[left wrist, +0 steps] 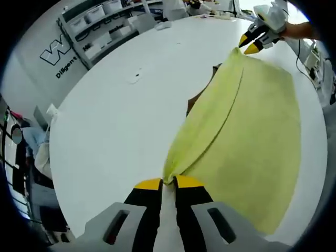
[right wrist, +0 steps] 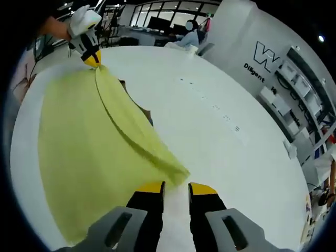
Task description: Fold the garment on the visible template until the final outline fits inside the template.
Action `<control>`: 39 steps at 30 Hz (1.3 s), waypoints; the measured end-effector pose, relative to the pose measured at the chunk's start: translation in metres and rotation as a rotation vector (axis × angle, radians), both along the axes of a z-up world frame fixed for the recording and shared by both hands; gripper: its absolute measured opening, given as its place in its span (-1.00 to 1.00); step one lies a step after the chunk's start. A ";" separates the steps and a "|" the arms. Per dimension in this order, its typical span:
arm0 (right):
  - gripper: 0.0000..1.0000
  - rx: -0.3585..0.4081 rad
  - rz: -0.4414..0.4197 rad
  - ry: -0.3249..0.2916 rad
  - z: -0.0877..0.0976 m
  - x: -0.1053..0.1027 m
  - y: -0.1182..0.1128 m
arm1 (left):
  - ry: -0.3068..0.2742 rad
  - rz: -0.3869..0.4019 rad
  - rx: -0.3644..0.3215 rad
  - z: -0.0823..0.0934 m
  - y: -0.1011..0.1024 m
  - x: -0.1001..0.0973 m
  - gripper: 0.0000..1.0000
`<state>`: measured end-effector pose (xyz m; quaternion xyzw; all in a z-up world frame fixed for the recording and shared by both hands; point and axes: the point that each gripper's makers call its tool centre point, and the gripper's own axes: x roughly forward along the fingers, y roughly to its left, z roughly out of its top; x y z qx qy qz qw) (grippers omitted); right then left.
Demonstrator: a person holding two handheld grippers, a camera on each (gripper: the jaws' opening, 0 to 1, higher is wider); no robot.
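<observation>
Left gripper view shows you the white table (left wrist: 105, 121) under the yellow garment (left wrist: 247, 152), its folded edge running lengthwise from your left tongs (left wrist: 168, 182) to your right tongs (left wrist: 251, 44), each clamped on a corner.

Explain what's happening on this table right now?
A person is folding a yellow garment on a white table with two handheld grippers. The left gripper pinches one end of a folded edge, and the right gripper pinches the far end. A brown template peeks out from under the cloth. The fold isn't finished yet.
</observation>
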<state>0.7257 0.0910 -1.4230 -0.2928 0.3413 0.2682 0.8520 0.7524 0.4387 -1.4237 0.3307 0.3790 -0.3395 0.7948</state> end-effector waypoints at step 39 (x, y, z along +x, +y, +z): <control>-0.65 0.068 0.092 0.090 -0.014 -0.063 0.014 | 0.014 -0.072 -0.116 0.000 -0.017 -0.072 -0.02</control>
